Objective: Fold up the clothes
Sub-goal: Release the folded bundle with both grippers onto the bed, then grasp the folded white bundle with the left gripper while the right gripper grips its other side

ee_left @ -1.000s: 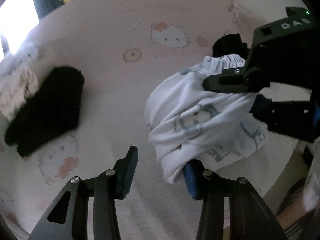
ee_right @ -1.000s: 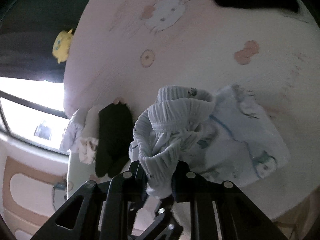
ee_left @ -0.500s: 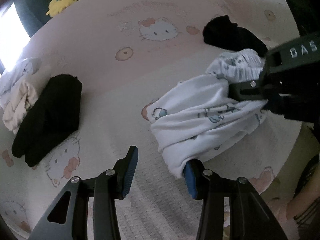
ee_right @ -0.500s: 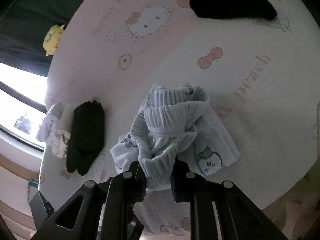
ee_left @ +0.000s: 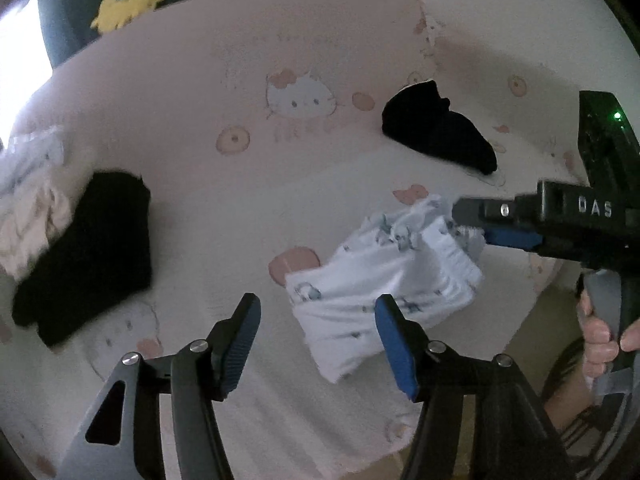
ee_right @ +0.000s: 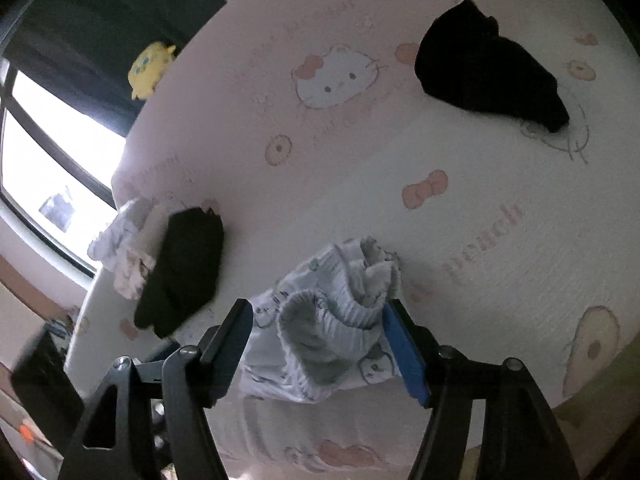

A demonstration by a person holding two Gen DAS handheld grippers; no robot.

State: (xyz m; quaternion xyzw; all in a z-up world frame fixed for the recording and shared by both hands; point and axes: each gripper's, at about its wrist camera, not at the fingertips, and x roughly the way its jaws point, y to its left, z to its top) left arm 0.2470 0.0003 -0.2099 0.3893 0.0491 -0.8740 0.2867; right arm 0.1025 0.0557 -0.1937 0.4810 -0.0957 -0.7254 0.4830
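A small white garment with a pale blue cartoon print (ee_left: 380, 276) lies crumpled on the pink cat-print bed sheet (ee_left: 240, 200) near the bed's front edge. My left gripper (ee_left: 316, 320) has its jaws opening. The garment's lower corner lies between them and brushes only the right pad. My right gripper (ee_left: 468, 222) comes in from the right at the garment's ribbed waistband. In the right wrist view its jaws (ee_right: 316, 316) are opening too, with the bunched waistband (ee_right: 340, 316) loose between them.
A folded black garment (ee_left: 88, 248) and a pale pile of clothes (ee_left: 28, 208) lie at the left. Another black garment (ee_left: 436, 136) sits at the back right. A yellow plush toy (ee_left: 124, 4) is beyond the bed. A person's hand (ee_left: 600, 332) holds the right gripper's handle.
Both grippers have opened. The right one let go of the waistband and the left one let go of the lower corner. The garment has dropped from its lifted bundle onto the sheet.
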